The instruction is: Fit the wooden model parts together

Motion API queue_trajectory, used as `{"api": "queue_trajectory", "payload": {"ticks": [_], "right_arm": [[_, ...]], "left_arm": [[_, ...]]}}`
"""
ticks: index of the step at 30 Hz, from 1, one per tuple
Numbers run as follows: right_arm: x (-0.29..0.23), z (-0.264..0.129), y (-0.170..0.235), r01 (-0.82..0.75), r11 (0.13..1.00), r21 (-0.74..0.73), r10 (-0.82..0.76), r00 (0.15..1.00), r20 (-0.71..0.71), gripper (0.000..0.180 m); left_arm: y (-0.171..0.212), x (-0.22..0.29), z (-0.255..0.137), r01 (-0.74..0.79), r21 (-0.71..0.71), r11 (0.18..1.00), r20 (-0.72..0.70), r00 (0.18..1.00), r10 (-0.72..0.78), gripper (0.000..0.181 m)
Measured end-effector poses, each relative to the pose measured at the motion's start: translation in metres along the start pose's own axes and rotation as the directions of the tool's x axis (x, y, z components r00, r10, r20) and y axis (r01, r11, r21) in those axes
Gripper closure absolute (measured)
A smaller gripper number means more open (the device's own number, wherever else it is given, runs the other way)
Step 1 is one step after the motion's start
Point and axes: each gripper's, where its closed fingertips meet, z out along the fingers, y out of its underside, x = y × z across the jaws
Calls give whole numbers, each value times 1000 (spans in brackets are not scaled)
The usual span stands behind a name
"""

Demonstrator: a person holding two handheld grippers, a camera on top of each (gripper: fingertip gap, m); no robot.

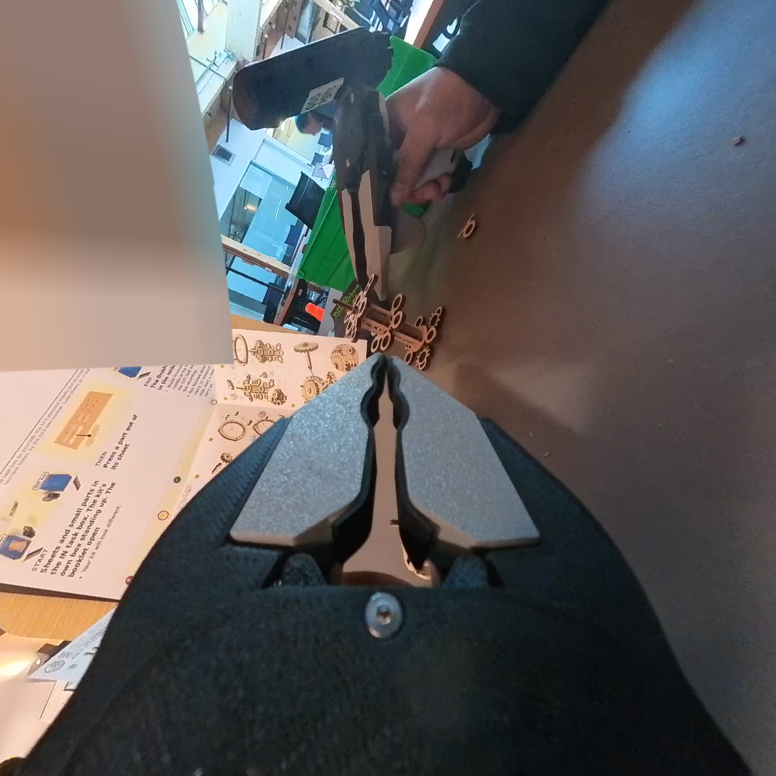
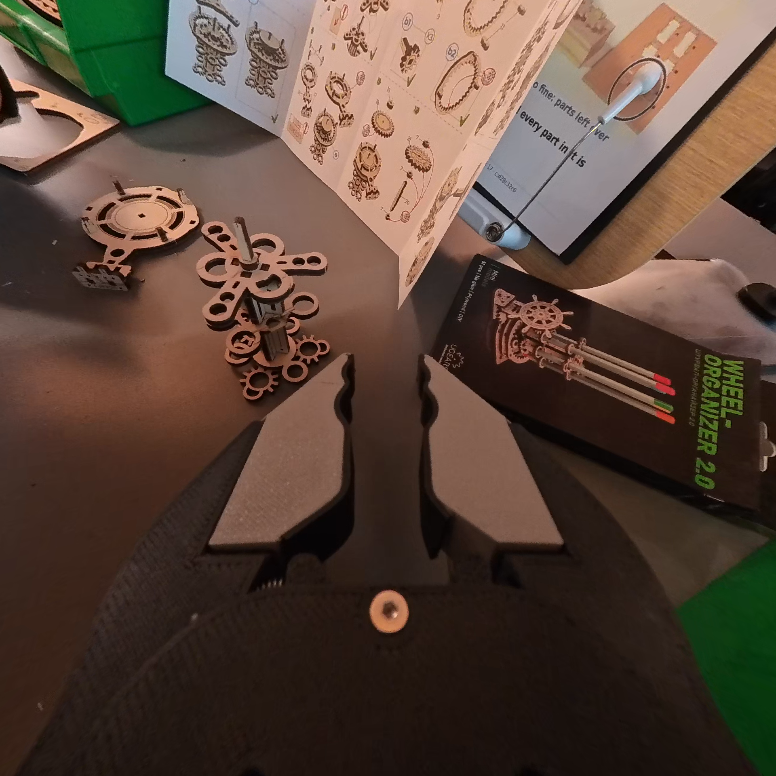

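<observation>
A partly built wooden model [image 2: 262, 310], tiers of ringed and cog-edged plates stacked on a central shaft, stands on the dark bench [image 2: 105, 420], just ahead and to the left of the right claw [image 2: 386, 365], whose grey fingers are spread apart with nothing between them. Farther left lies a round slotted wooden disc [image 2: 136, 224] with a stem and small foot, apart from the model. Behind both stands an unfolded instruction leaflet [image 2: 378, 105], with a green bin [image 2: 121, 54] at the far left and the kit's black box [image 2: 609, 390] lying at right. In the left wrist view, the left claw [image 1: 385, 363] has its fingers pressed together at the tips, holding nothing, pointed toward the same model [image 1: 390, 327], while a person's hand [image 1: 436, 134] grips the other tool above it.
</observation>
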Motion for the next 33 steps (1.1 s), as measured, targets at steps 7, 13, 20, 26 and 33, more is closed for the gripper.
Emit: {"api": "queue_trajectory", "payload": {"ticks": [7, 13, 20, 26, 33], "right_arm": [[0, 0, 0, -1, 1000, 2, 1, 1000, 0, 153], [0, 0, 0, -1, 1000, 1, 1, 1000, -1, 153], [0, 0, 0, -3, 1000, 0, 3, 1000, 0, 153], [0, 0, 0, -4, 1000, 1, 4, 1000, 0, 153], [0, -1, -1, 2, 1000, 10, -2, 1000, -4, 154]], "left_arm": [[0, -1, 0, 2, 0, 1000, 2, 1000, -2, 181], [0, -1, 0, 0, 0, 1000, 2, 1000, 0, 181], [0, -1, 0, -3, 0, 1000, 3, 1000, 3, 181], [0, -1, 0, 0, 1, 1000, 1, 1000, 0, 181], [0, 0, 0, -2, -1, 1000, -1, 1000, 2, 181]]}}
